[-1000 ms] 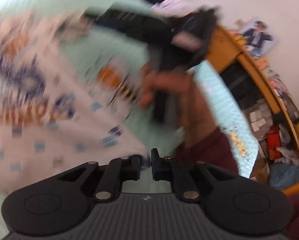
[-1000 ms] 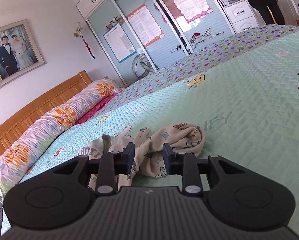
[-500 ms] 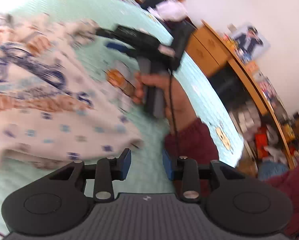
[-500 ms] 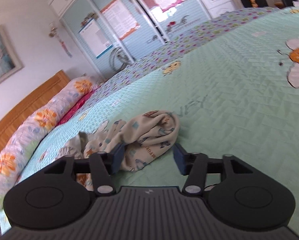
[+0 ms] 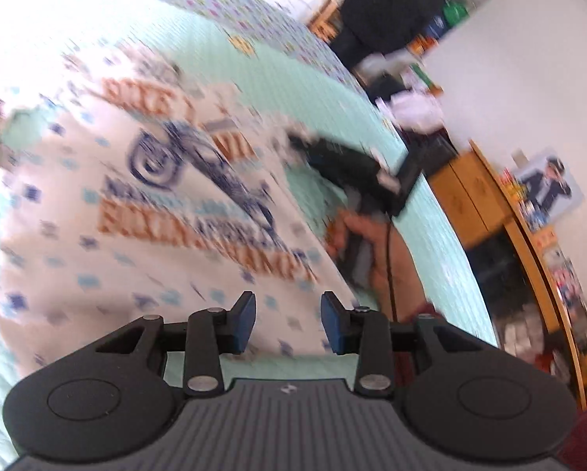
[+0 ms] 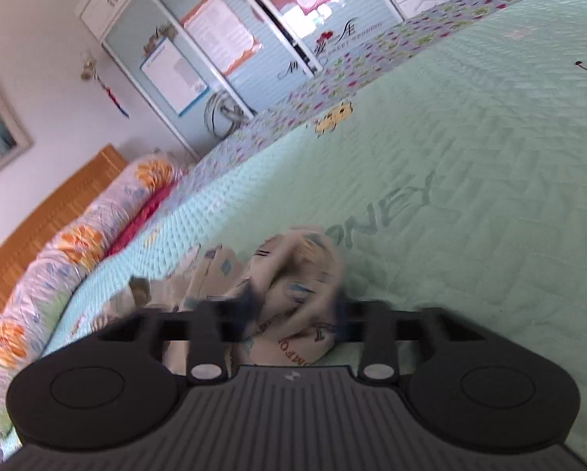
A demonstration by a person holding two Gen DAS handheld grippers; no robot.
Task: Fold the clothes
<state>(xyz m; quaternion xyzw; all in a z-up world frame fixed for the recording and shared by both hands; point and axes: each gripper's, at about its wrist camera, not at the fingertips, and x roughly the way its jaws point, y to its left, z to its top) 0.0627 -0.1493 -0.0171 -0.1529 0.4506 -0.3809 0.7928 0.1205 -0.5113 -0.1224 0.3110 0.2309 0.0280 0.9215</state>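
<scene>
Cream printed garment (image 6: 293,298) bunched between closing right tongs (image 6: 295,310)

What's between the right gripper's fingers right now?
In the right wrist view, a bunched fold of the printed garment sits between the fingers of the right gripper, whose jaws are closing on it.

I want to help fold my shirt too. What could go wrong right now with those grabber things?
1. The right gripper is closing on a bunched lump of the printed shirt, so it may pinch several layers and the fold could come out crooked.
2. The left gripper is open, holding nothing, so that side of the shirt may drag across the green bedspread and wrinkle.
</scene>
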